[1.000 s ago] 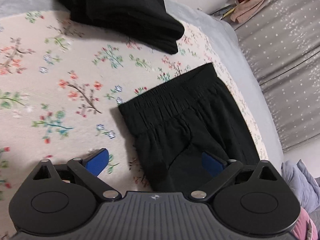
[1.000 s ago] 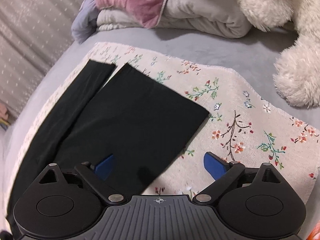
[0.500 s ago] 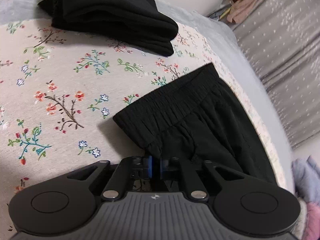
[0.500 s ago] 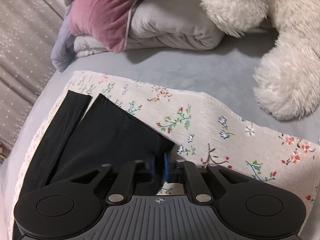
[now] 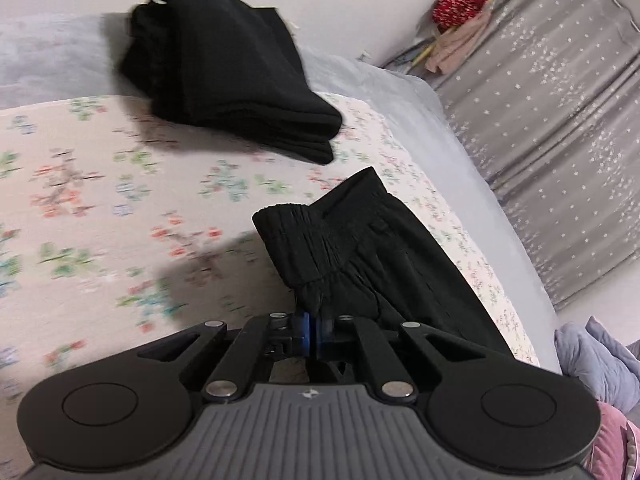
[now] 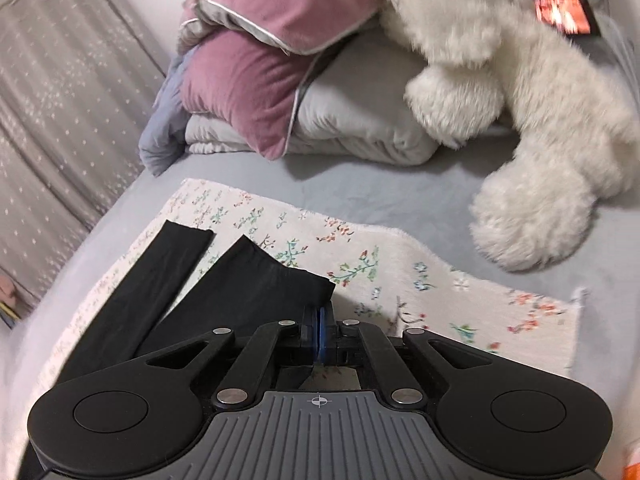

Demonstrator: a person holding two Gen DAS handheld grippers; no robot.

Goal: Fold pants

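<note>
Black pants (image 5: 360,256) lie on a floral cloth (image 5: 100,208) spread over the bed. My left gripper (image 5: 314,332) is shut on the near corner of the elastic waistband, which is lifted and bunched above the cloth. In the right wrist view the two black pant legs (image 6: 224,292) stretch away to the left. My right gripper (image 6: 321,340) is shut on the near corner of the wider leg's hem, raised a little off the floral cloth (image 6: 420,280).
A stack of folded black garments (image 5: 224,64) sits at the far end of the cloth. Pink and grey pillows (image 6: 280,72) and a white plush toy (image 6: 520,120) lie beyond the cloth. A grey curtain (image 5: 560,120) hangs along the bed's side.
Both grippers went from wide open to shut on the pants: left on the waistband corner, right on the hem corner. Both then lifted, pulling the fabric up off the cloth.
</note>
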